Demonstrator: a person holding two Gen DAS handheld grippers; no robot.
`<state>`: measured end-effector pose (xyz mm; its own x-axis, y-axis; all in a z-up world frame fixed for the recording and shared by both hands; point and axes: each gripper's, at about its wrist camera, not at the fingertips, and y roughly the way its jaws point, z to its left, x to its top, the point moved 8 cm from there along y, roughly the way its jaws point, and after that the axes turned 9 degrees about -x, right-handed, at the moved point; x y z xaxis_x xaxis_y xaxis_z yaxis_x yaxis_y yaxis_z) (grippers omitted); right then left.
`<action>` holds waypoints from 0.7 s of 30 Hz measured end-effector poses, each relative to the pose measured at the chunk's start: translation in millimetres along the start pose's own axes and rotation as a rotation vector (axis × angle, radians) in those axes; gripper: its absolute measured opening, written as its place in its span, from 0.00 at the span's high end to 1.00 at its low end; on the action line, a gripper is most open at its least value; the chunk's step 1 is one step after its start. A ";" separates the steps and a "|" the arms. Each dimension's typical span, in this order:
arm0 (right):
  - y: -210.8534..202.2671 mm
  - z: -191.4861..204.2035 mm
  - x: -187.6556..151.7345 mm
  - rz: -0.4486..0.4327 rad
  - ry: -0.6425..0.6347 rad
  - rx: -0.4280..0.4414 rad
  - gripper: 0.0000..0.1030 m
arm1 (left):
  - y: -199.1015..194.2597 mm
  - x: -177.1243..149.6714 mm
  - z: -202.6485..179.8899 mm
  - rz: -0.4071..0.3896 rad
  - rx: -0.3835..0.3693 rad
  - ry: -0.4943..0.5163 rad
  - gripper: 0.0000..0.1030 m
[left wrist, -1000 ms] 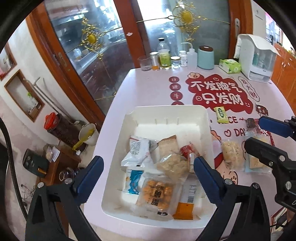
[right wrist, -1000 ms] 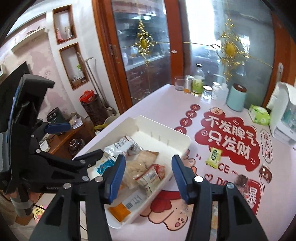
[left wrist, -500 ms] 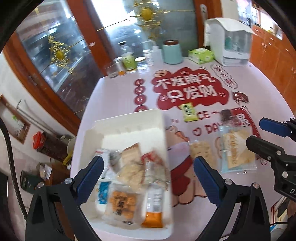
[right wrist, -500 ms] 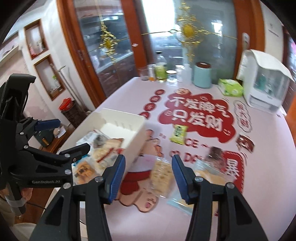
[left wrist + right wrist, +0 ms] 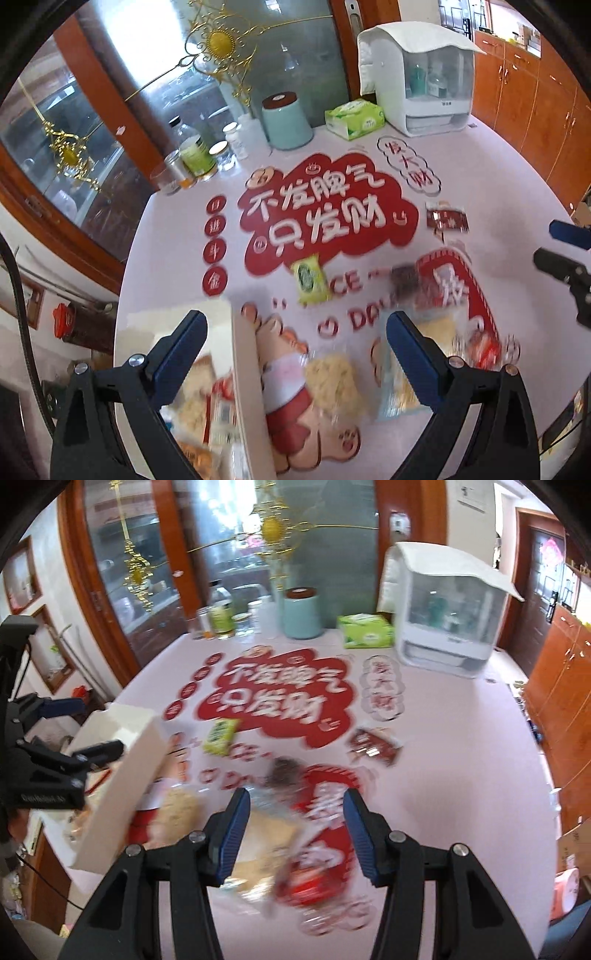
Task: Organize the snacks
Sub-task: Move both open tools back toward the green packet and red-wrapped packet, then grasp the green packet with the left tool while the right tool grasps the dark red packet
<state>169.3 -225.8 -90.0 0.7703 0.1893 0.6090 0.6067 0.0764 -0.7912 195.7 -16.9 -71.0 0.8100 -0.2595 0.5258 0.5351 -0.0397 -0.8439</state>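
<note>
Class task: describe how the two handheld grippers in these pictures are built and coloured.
The left gripper and the right gripper look alike: angular black plastic frames with silver bolt heads, each carrying two flat blue ribbed fingers. A black cable curves past the left one, whose side bears small white lettering, blurred here.

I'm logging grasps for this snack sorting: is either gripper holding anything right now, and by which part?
Nothing is held. The left gripper and the right gripper are both open and empty above the loose snack packets on the table.

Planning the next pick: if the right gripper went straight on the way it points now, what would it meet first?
Probably the clear snack packet lying on the table between the open right gripper and the red one beside it; blur leaves depth uncertain.
</note>
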 end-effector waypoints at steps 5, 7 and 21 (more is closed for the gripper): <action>32.1 -52.2 32.1 0.002 -0.037 -0.028 0.37 | 41.7 41.4 6.7 0.045 0.041 -0.022 0.05; 56.3 -67.3 43.0 0.024 -0.071 -0.035 0.37 | 65.0 50.5 9.0 0.067 0.059 -0.022 0.05; 202.1 -65.0 32.5 0.193 -0.387 -0.012 0.37 | 201.9 10.5 26.5 0.344 0.016 -0.152 0.06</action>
<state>329.7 -267.8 -226.6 0.7412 0.5519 0.3822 0.4626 -0.0073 -0.8865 318.6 -2.0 -233.0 0.9687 -0.1091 0.2229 0.2284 0.0404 -0.9727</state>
